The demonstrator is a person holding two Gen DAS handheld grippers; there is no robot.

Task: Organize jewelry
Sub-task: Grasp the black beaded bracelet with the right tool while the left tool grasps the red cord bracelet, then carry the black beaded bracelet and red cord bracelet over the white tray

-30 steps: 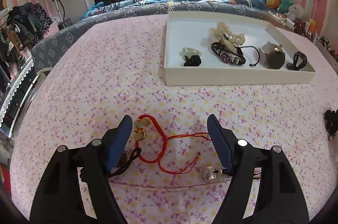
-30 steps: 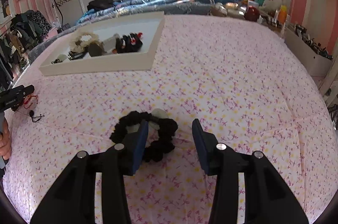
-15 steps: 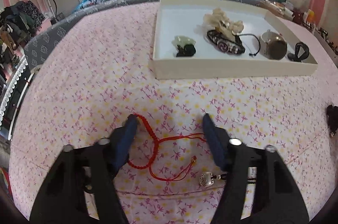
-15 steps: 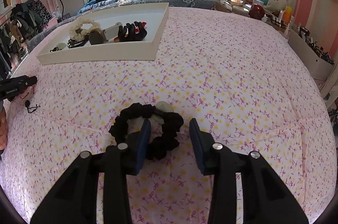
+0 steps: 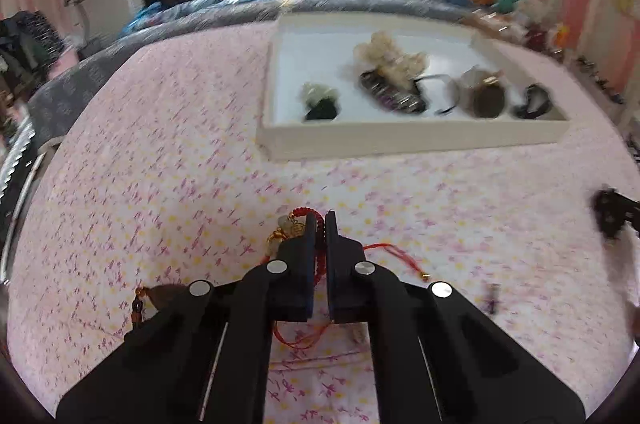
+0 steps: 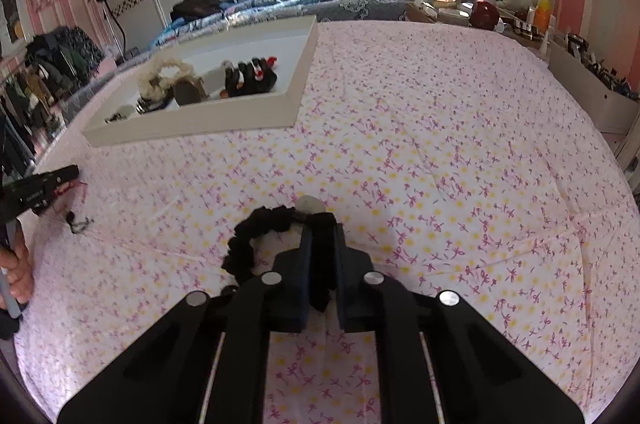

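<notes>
On the pink flowered bedspread, my left gripper (image 5: 320, 218) is shut on a red cord bracelet (image 5: 305, 211). Its gold charms (image 5: 286, 229) hang by the left finger and loose cord trails right. In the right wrist view my right gripper (image 6: 322, 229) is closing, and its pads squeeze one side of a black scrunchie (image 6: 246, 238). The rest of that loop lies to the left on the cloth. A white tray (image 5: 400, 142) stands farther back, holding a cream scrunchie (image 5: 390, 58), a dark bracelet (image 5: 394, 95) and other pieces.
A dark pendant on a black cord (image 5: 160, 298) lies left of the left gripper, and a small bead piece (image 5: 492, 298) to its right. A hand (image 6: 18, 264) holds the left gripper at the bed's left edge. A box of clutter (image 6: 592, 92) and plush toys line the right side.
Both grippers went from wide to closed: the left onto the red bracelet, the right onto the black scrunchie. The left view has tipped slightly and is blurred.
</notes>
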